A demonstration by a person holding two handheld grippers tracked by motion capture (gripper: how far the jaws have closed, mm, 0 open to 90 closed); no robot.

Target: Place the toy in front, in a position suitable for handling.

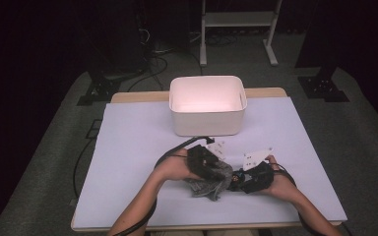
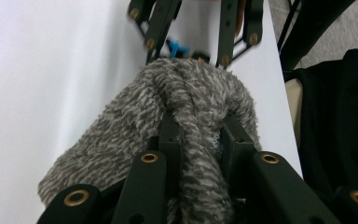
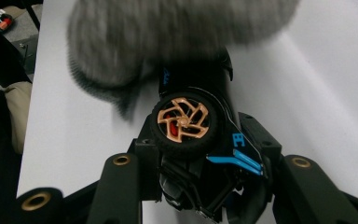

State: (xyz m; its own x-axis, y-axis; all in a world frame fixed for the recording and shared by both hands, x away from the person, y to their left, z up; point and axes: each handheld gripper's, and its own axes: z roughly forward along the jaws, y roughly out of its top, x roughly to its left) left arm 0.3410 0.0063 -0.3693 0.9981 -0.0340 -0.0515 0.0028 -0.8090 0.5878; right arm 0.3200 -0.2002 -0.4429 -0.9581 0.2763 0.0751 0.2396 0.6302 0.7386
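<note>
Looking down on the tabletop (image 1: 128,147), I count one grey fuzzy cloth (image 1: 210,183), one black toy car (image 1: 241,181) and one white bin (image 1: 207,105). I take the bin as my landmark. Both the cloth and the car sit well in front of it, toward my edge, with the cloth just left of the car and touching it.

My left gripper (image 1: 215,173) has its fingers (image 2: 170,135) pressed together on a fold of the cloth, which bulges out around them in the left gripper view (image 2: 186,102). My right gripper (image 1: 243,183) has its fingers (image 3: 144,154) clamped on the car's body from both sides; in the right gripper view one copper-spoked wheel (image 3: 182,120) faces the camera, with blue trim (image 3: 237,158) beside it. The cloth (image 3: 168,32) hangs blurred over the car's far end.

The two grippers meet nose to nose in front of the bin, each in one of my hands.
</note>
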